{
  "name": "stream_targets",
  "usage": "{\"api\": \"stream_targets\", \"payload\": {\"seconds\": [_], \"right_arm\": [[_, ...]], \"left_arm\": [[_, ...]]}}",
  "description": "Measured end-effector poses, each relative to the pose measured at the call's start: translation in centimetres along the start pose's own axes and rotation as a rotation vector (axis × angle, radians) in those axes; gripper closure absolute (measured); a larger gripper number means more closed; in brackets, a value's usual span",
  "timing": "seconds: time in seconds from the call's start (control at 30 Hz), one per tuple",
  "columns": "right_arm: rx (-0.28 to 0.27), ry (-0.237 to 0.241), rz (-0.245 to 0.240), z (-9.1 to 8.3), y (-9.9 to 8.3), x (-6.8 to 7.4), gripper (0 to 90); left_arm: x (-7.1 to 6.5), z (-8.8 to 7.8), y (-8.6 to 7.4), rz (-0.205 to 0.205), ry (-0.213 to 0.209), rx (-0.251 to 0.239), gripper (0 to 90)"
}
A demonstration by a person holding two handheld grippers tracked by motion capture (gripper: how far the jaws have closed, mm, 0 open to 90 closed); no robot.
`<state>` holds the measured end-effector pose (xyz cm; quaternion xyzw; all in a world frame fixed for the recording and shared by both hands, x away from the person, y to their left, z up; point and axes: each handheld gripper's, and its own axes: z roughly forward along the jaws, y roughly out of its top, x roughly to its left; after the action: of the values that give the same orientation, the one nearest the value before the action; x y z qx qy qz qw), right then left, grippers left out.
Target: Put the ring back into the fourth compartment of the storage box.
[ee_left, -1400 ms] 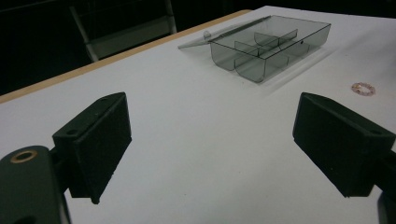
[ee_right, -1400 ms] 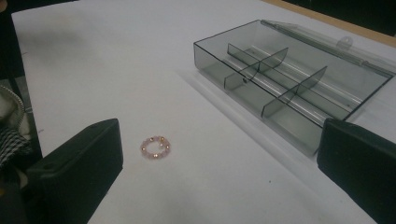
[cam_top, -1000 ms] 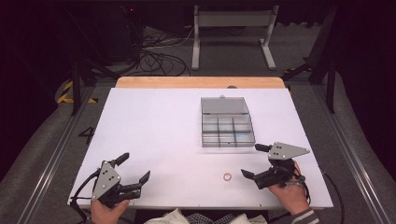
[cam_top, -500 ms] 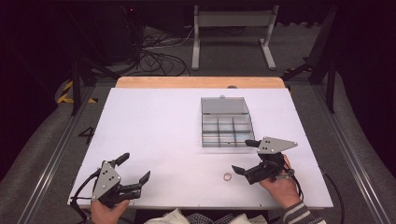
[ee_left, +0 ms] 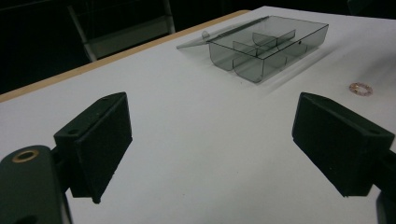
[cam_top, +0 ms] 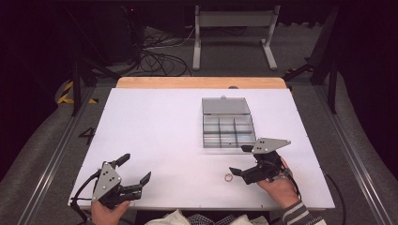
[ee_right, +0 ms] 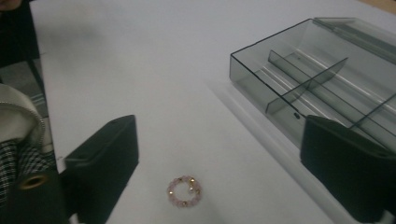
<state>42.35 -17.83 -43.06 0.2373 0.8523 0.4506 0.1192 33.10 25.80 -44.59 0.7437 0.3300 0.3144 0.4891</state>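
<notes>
- Right tongs (cam_top: pixel 242 160) wide apart, near small bead ring (ee_right: pixel 185 191) on worktop (cam_top: pixel 155 126).
- Left tongs (cam_top: pixel 133 168) wide too, holding nothing.
- Probably light, slippery; best pinched across the beads.

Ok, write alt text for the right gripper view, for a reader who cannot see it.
A small pink beaded ring lies on a white table, just ahead of and between the open black jaws of the right gripper, untouched. To the right stands an empty, smoky clear compartment box with its lid open; one jaw overlaps its near corner in the picture.
</notes>
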Motion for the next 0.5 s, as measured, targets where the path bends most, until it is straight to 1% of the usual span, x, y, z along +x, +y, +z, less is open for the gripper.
{"api": "stream_targets", "payload": {"seconds": [0.03,0.07,0.1,0.13,0.17,0.2,0.27,0.43,0.5], "right_arm": [[0.006,-0.002,-0.002,0.0,0.0,0.1,20.3],[0.036,0.015,-0.007,0.1,0.1,0.3,24.1],[0.036,0.015,-0.007,0.1,0.1,0.3,24.1],[0.051,0.017,-0.009,0.2,0.1,0.4,26.0],[0.079,0.028,-0.012,0.5,0.2,0.6,29.3],[0.079,0.028,-0.012,0.5,0.2,0.6,29.3],[0.106,0.034,-0.017,0.7,0.3,0.8,33.0],[0.170,0.030,-0.027,1.5,0.4,1.1,38.8],[0.193,0.036,-0.026,1.8,0.4,1.2,40.7]], "left_arm": [[0.0,0.0,0.0,0.000,0.000,0.000,12.6],[0.0,0.0,0.0,-0.001,0.001,0.001,12.6],[0.0,0.0,0.0,-0.002,0.001,0.000,12.6],[0.0,0.0,0.0,-0.002,0.001,0.000,12.7],[0.0,0.0,0.0,-0.002,0.000,0.002,12.7],[0.0,0.0,0.0,-0.002,0.000,0.002,12.7],[0.0,0.0,0.0,0.000,0.000,0.000,12.7],[0.0,0.0,0.0,0.000,0.001,0.002,12.7],[0.0,0.0,0.0,0.000,0.001,0.002,12.7]]}}
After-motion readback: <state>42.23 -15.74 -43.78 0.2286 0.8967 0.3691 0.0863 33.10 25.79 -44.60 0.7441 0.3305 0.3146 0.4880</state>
